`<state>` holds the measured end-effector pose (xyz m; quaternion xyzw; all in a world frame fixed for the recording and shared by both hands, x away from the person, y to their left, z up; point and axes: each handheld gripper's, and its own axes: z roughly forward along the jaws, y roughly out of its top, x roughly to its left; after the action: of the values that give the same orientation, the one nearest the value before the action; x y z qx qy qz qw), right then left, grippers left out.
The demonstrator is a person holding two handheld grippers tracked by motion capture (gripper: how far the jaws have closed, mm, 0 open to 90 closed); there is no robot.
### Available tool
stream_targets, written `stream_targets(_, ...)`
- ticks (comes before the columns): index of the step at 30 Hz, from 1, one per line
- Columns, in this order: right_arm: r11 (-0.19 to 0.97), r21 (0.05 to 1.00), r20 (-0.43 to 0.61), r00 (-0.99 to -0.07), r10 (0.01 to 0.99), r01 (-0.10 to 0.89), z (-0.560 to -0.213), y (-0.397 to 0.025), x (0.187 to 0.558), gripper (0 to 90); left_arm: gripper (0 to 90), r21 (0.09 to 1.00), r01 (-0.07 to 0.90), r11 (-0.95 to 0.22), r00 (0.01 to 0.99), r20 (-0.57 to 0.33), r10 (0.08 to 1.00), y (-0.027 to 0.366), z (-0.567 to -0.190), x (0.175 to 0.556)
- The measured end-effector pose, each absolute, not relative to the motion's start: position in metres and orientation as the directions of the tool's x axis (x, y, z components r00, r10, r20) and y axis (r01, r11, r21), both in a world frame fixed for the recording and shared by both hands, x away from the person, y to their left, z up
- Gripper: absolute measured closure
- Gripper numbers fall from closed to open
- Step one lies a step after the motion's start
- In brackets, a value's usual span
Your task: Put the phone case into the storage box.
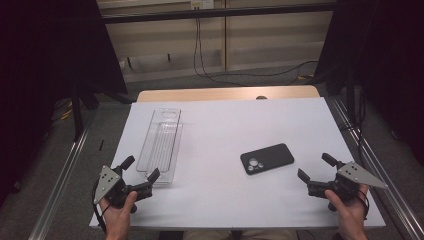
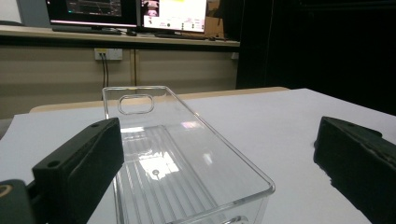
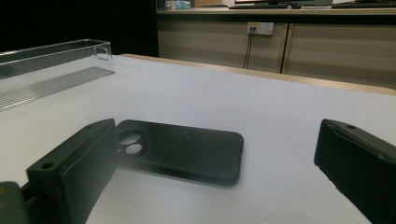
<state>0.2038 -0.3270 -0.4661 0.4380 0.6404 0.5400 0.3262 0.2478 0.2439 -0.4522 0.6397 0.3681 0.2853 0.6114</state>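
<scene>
A black phone (image 1: 267, 158) lies flat with its camera side up on the white table sheet, right of centre; it is also in the right gripper view (image 3: 180, 150). A long clear plastic tray (image 1: 161, 145) lies left of centre, empty, also seen in the left gripper view (image 2: 173, 158). My left gripper (image 1: 141, 169) is open at the tray's near end, nothing between its jaws. My right gripper (image 1: 316, 167) is open, just right of the phone and pointing at it without touching.
The white sheet (image 1: 225, 125) covers the table, with a wooden strip (image 1: 225, 93) at the far edge. Metal rails (image 1: 370, 165) run along both sides. Monitors (image 2: 126, 11) stand on a shelf beyond the table.
</scene>
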Motion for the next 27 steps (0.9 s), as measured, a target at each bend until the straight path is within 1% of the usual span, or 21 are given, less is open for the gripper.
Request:
stream_targets(6,0.046,0.976,0.052,-0.43,0.901,0.214,-0.464,-0.321,0.203,0.0,2.3,0.993,0.12,0.005,0.563,-0.072,0.823,0.245,-0.452,0.246)
stream_targets(7,0.058,0.973,0.053,-0.456,0.889,0.225,-0.464,-0.318,0.204,0.0,2.3,0.993,0.121,0.011,0.561,-0.078,0.824,0.245,-0.452,0.246)
stream_targets(10,0.048,0.971,0.065,-0.456,0.888,0.233,-0.462,-0.314,0.204,0.0,2.3,0.992,0.125,0.01,0.564,-0.079,0.822,0.245,-0.453,0.246)
stream_targets(12,0.064,0.972,0.058,-0.497,0.866,0.225,-0.46,-0.313,0.206,0.0,2.3,0.993,0.12,0.005,0.566,-0.073,0.821,0.245,-0.452,0.246)
stream_targets(14,0.07,0.97,0.062,-0.52,0.852,0.231,-0.458,-0.311,0.208,1.8,2.3,0.993,0.121,0.007,0.564,-0.075,0.822,0.245,-0.452,0.246)
stream_targets(15,0.077,0.97,0.064,-0.548,0.834,0.23,-0.457,-0.308,0.209,3.0,2.3,0.993,0.121,0.003,0.57,-0.072,0.818,0.245,-0.452,0.246)
stream_targets(22,0.107,0.969,0.044,-0.581,0.813,0.223,-0.455,-0.296,0.215,2.5,2.3,0.993,0.118,0.003,0.573,-0.071,0.816,0.244,-0.452,0.247)
stream_targets(25,0.107,0.967,0.051,-0.585,0.81,0.232,-0.454,-0.292,0.219,2.7,2.3,0.993,0.121,0.01,0.574,-0.079,0.815,0.244,-0.452,0.248)
stream_targets(27,0.107,0.965,0.057,-0.592,0.804,0.238,-0.454,-0.29,0.223,4.4,2.3,0.993,0.121,0.011,0.57,-0.079,0.818,0.244,-0.452,0.248)
